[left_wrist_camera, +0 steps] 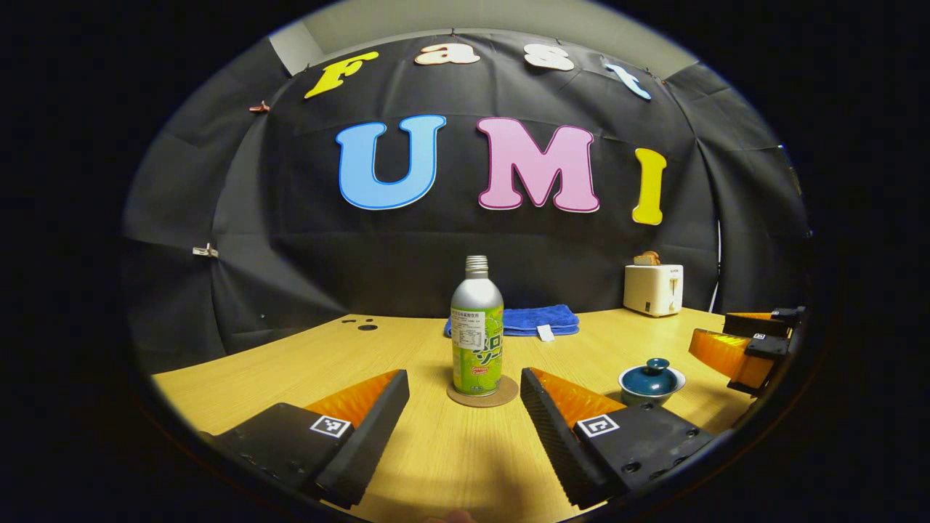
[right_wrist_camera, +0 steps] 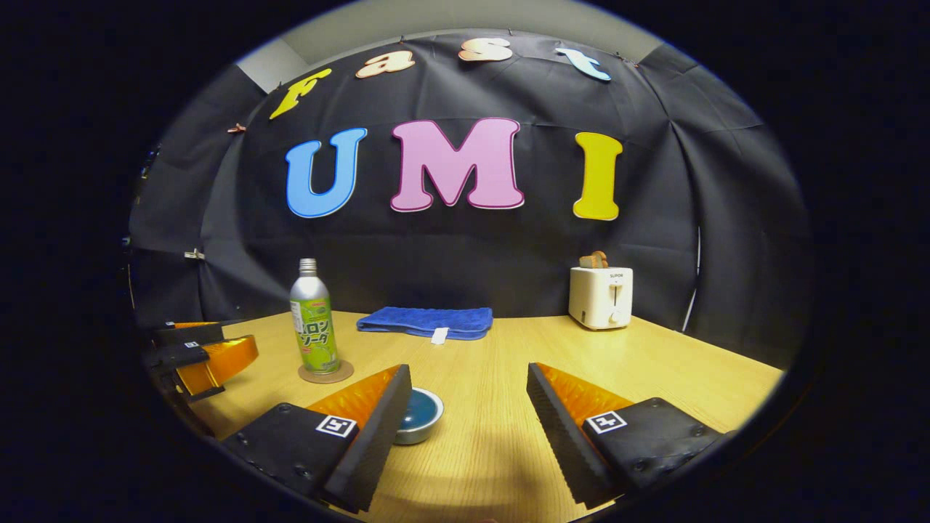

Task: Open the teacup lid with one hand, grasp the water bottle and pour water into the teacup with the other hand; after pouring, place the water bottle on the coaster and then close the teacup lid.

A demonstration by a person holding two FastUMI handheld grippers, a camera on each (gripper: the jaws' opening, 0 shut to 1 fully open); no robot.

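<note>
The wooden table (left_wrist_camera: 305, 363) runs wide across the booth, pale and level, with the black cloth wall behind it. At its far edge, against the cloth, a white toaster (right_wrist_camera: 600, 296) stands upright with what looks like bread in its slot, though it is too small to be sure. Beside it toward the middle lies a folded blue towel (right_wrist_camera: 425, 320), flat on the wood. The water bottle (left_wrist_camera: 476, 335), silver with a green label and its cap on, stands upright on the round cork coaster (left_wrist_camera: 482, 393), directly ahead of the left gripper (left_wrist_camera: 465, 414), whose fingers are spread wide apart with only bare table between them, holding nothing. The right gripper (right_wrist_camera: 468, 410) is likewise spread wide and holds nothing; in the left gripper view it sits at the far right edge (left_wrist_camera: 748, 349). The teacup (left_wrist_camera: 651, 382), dark teal with a pale rim, rests on the table to the right of the bottle and apart from it, its lid (left_wrist_camera: 655, 368) seated on top. In the right gripper view the cup lies just beside that gripper's left finger, partly hidden by it.
</note>
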